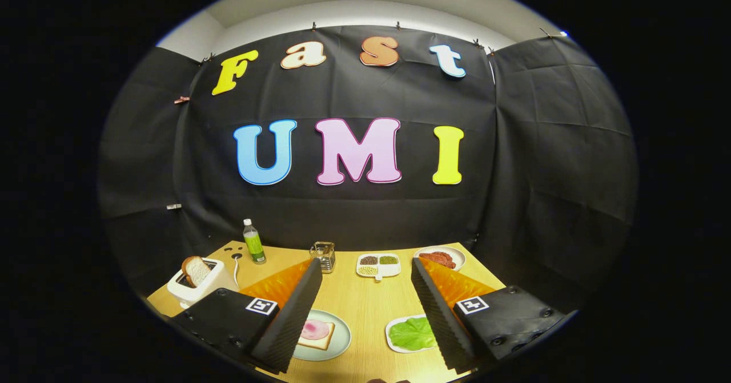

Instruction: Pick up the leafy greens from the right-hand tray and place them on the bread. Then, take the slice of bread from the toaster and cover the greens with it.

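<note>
Gripper view showed the claw spread wide, empty, above the table. Flat green leafy greens on the white tray lay beside its right finger; centring and lowering over them appeared best.

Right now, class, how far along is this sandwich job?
Nothing is done yet. The greens lie on their tray, and the toast stands in the toaster. The gripper is open and empty. Left: greens onto the plated bread, then toast on top.

Bright overhead light, fisheye-warped edges
</note>
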`<state>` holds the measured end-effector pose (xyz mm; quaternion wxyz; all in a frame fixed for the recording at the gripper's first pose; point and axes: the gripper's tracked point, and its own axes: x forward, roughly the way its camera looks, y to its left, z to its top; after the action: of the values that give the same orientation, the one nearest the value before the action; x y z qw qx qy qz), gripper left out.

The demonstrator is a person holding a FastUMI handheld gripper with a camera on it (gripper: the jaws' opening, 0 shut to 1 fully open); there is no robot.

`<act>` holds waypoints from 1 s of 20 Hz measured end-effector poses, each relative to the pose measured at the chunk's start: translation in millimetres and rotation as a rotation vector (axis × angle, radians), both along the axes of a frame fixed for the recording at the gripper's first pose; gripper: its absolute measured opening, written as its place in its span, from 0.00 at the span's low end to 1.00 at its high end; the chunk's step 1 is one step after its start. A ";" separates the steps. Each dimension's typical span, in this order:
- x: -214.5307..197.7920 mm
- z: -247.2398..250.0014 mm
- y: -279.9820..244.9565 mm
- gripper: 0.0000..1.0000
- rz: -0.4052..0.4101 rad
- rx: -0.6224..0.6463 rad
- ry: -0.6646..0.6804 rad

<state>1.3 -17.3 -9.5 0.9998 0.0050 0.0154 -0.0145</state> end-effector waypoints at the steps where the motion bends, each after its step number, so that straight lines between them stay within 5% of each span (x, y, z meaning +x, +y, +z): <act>1: 0.1 -0.3 -1.2 0.97 -0.002 0.003 0.001; 20: 30.0 -35.9 -16.5 0.98 0.029 0.006 0.122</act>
<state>31.3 -33.9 -45.4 0.9971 0.0069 0.0764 -0.0002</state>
